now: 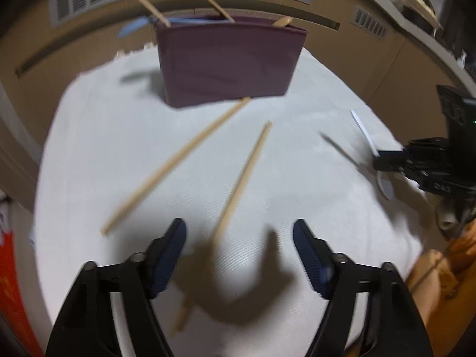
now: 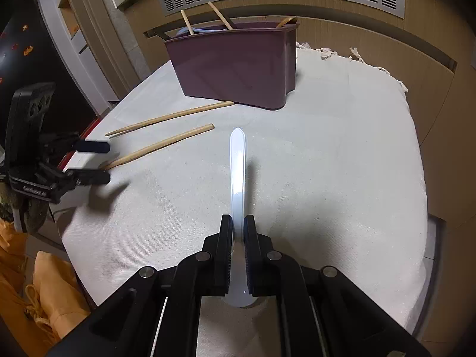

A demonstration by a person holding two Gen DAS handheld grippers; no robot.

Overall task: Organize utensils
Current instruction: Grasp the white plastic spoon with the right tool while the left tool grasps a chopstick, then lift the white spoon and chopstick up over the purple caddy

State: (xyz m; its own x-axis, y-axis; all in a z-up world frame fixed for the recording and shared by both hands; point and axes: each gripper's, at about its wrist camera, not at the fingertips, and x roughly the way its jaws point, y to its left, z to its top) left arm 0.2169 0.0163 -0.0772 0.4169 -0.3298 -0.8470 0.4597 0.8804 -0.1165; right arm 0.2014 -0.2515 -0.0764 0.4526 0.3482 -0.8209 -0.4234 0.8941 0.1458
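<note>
Closest to my right lens, the right tool (image 2: 237,226) is pinched on a white plastic spoon (image 2: 237,166), gripping near the bowl end so the handle runs straight out ahead of the fingers, lifted clear of the cloth-covered tabletop (image 2: 342,154). Dead ahead along that handle stands the purple utensil bin (image 2: 238,65), already carrying chopsticks and a wooden spoon at its rim. The spoon's long axis points at the bin, so I judge the coming move to be a forward carry, then a tilt to drop it handle-first over the near wall. The cloth ahead and to the right of this tool lies open; the frayed edge beyond the bin's right side is what I would keep away from. My left tool (image 1: 239,238) is spread wide and holds nothing, with one loose chopstick (image 1: 242,178) running from between its fingers forward toward the bin, and a second chopstick (image 1: 175,166) lying ahead to its left, its far tip just short of the bin's base. That left view is blurred. The left tool is the nearer one to both sticks, and the right tool sits well off to its right.
</note>
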